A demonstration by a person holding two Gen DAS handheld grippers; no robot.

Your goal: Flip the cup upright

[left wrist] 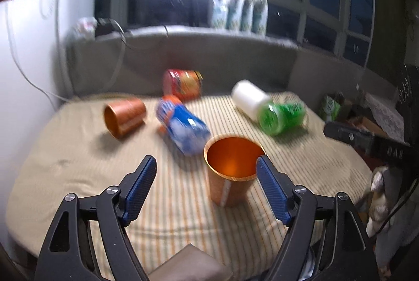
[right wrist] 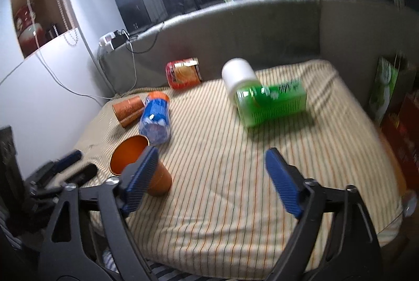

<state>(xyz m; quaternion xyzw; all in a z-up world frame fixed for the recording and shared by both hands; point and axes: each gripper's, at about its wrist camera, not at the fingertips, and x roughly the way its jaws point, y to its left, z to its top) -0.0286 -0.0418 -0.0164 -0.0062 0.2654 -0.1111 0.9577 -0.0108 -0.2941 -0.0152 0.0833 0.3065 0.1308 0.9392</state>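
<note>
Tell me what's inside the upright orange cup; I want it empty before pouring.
The upright cup shows only bare orange inner wall in the left wrist view; nothing visible inside. Its very bottom is hidden by the rim and blur.

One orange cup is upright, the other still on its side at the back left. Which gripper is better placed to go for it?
Left, probably. The left gripper is open and empty, and the tipped cup lies ahead-left of it. From the right gripper, also open, that cup sits farther off, past the upright cup.
</note>
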